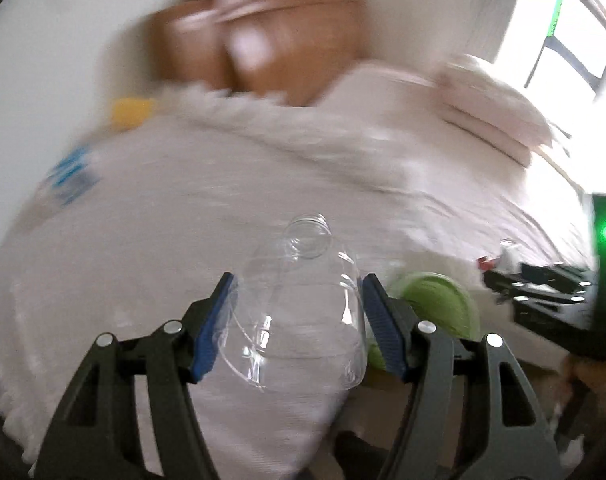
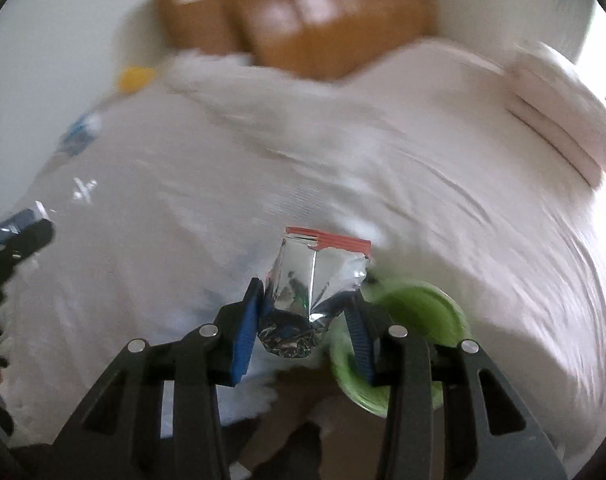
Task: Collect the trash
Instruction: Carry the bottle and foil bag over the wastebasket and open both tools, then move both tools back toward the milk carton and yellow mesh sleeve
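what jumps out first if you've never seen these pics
The clear bottle clamped in the left gripper, neck pointing away, fills the centre of its view. The crumpled foil wrapper with a red edge sits pinched in the right gripper. Just beyond both lies a green bin on the white bed.

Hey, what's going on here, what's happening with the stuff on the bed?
A person is collecting trash off a bed with a gripper in each hand. The left gripper is clamped on a clear plastic bottle with no cap. The right gripper is clamped on a crumpled silver foil wrapper with a red edge. A green bin sits just beyond both. The pictures are motion-blurred.
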Action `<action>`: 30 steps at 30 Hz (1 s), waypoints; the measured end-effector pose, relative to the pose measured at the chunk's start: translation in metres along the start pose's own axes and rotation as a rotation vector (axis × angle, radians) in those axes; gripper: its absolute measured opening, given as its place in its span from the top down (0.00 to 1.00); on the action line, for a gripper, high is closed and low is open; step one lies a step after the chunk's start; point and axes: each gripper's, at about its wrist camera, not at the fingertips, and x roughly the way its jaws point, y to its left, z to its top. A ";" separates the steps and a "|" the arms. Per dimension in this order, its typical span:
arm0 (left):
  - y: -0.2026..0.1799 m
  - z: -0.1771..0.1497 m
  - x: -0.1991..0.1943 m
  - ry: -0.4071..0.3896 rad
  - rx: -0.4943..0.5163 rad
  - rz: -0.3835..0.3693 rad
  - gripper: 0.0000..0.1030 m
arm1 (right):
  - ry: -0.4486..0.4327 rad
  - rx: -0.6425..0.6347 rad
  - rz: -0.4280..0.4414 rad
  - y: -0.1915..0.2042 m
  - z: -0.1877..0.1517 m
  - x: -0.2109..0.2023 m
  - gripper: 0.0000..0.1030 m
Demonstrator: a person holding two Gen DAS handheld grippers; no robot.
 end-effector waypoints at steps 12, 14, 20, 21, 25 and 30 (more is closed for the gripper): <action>-0.153 0.003 0.042 0.078 0.253 -0.143 0.39 | 0.056 0.319 -0.069 -0.142 -0.063 0.034 0.12; -0.171 0.002 0.049 0.098 0.268 -0.160 0.39 | 0.026 0.340 -0.108 -0.158 -0.074 0.016 0.05; -0.226 0.001 0.066 0.127 0.340 -0.198 0.39 | -0.018 0.376 -0.177 -0.196 -0.093 -0.015 0.04; -0.233 0.001 0.068 0.132 0.350 -0.202 0.38 | -0.019 0.380 -0.178 -0.200 -0.095 -0.016 0.04; -0.251 0.004 0.068 0.115 0.359 -0.182 0.13 | -0.025 0.420 -0.184 -0.224 -0.103 -0.028 0.04; -0.255 0.011 0.062 0.097 0.357 -0.176 0.08 | -0.022 0.436 -0.163 -0.244 -0.105 -0.033 0.04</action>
